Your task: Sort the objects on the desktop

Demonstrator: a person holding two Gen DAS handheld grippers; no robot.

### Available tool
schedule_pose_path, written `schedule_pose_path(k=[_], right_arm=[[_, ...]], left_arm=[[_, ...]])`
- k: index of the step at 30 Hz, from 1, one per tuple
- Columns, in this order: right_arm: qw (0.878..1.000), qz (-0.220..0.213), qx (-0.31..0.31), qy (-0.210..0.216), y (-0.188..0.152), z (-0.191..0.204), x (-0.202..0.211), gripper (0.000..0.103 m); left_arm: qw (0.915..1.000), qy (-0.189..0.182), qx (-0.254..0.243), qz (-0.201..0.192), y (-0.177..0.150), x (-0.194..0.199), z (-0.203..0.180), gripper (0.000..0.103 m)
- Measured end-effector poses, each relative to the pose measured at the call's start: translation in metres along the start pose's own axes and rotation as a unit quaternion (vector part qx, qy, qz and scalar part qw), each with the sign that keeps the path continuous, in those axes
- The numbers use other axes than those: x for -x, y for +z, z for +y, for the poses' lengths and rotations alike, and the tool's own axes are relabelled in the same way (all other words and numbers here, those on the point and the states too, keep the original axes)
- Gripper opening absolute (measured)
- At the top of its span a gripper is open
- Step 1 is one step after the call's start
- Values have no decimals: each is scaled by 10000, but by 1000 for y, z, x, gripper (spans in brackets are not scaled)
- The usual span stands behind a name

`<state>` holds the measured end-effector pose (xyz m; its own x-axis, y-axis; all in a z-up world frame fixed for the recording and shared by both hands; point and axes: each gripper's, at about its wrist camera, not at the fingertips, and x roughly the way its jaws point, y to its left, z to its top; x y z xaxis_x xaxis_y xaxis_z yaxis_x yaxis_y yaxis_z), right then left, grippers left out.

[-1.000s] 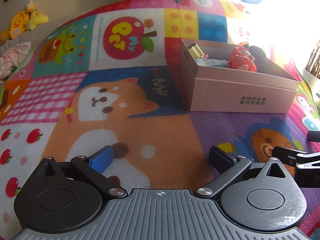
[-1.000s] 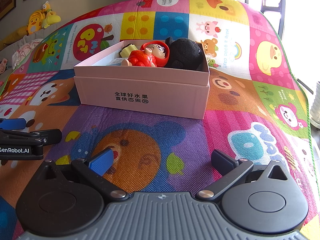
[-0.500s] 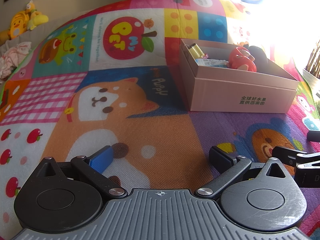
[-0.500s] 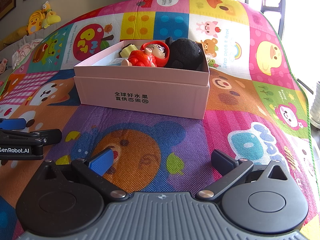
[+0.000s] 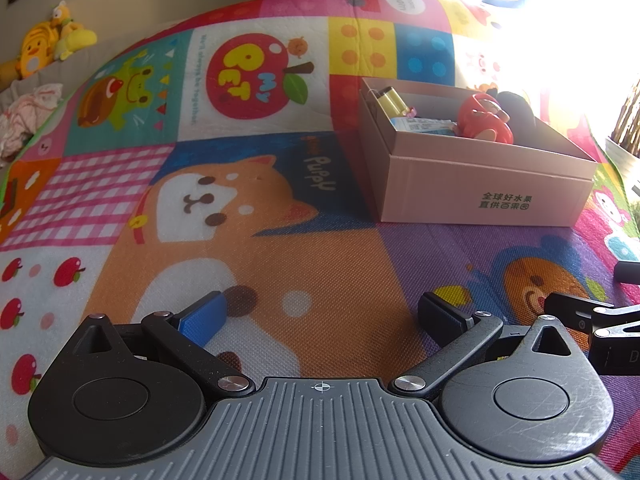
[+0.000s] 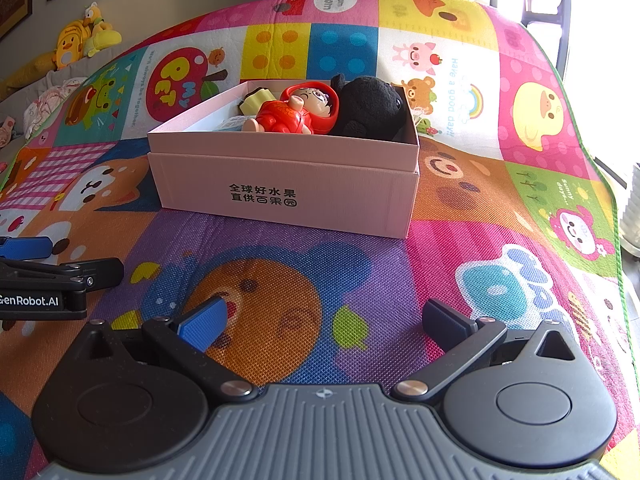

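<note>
My left tongs (image 5: 322,312) are spread wide with nothing between them, low over the colourful play mat (image 5: 248,200). My right tongs (image 6: 324,320) are likewise wide and empty, over the bear print on the mat. The two sets sit side by side, near each other. The pink box (image 6: 280,184) stands on the mat at about 12 o'clock from my right tongs and 2 o'clock from my left. Inside it lie a red doll (image 6: 298,110), a black plush toy (image 6: 370,106) touching the doll on its right, and a yellow object (image 6: 256,100) behind the doll. A yellow stuffed toy (image 6: 74,40) rests far off at 10 o'clock, beyond the mat.
</note>
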<state>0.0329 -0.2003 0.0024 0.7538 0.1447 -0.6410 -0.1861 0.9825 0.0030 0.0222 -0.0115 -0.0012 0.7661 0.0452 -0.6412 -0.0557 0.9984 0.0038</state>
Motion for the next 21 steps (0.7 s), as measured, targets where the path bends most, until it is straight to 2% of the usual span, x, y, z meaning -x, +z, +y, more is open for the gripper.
schedule_pose_path(k=[15,21], right_arm=[[10000,0,1,1,0,0,0,103],[10000,1,2,-1,0,0,0,103]], left_arm=[[10000,30,-40,-2,0,0,-2,103],[10000,-76,-48,19,0,1,2,103]])
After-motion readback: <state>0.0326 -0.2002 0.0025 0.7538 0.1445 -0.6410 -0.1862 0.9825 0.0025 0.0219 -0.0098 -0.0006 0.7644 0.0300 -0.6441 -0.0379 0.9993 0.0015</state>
